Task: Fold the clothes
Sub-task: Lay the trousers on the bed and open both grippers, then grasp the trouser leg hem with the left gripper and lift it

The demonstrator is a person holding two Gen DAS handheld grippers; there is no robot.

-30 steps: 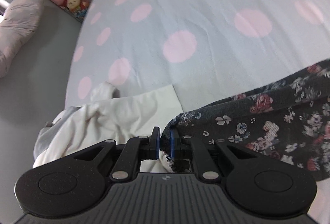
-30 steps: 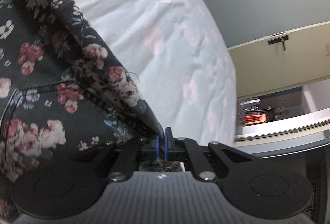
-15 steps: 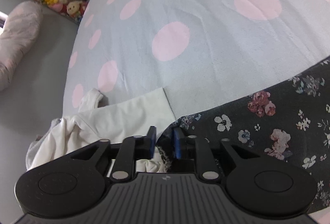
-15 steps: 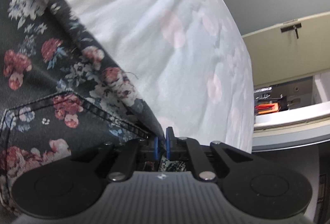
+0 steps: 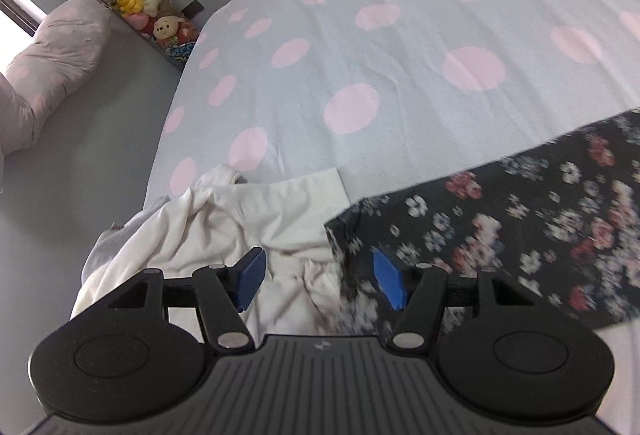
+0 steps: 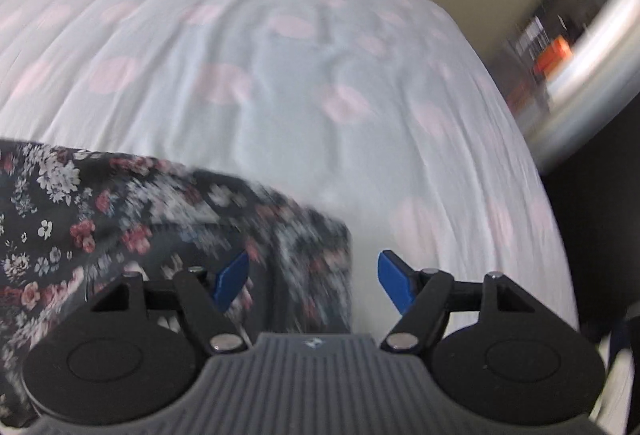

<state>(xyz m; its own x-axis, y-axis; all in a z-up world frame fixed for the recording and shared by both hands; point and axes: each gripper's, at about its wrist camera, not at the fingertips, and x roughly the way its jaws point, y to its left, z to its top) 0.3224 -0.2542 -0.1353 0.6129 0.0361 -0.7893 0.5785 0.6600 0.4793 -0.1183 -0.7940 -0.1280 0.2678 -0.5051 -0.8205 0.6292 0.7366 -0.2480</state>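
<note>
Both grippers just let go: left gripper [image 5: 318, 277] and right gripper [image 6: 312, 281] jaws now wide, were clamped on the floral garment [image 5: 520, 235] a second ago. It lies on the bed [image 5: 400, 75], one corner between each set of jaws. White garment [image 5: 240, 219] ahead-left of left jaws. That placement looks finished.

Dark floral garment [image 5: 520, 235], white garment [image 5: 240, 223], pale-blue sheet [image 5: 400, 55] with pink dots, blue claw pads [image 5: 250, 277].

The bed [image 5: 400, 67] had a pale sheet with pink dots. A dark flowery cloth [image 5: 520, 235] and white clothes [image 5: 240, 219] lay on its lower part.
</note>
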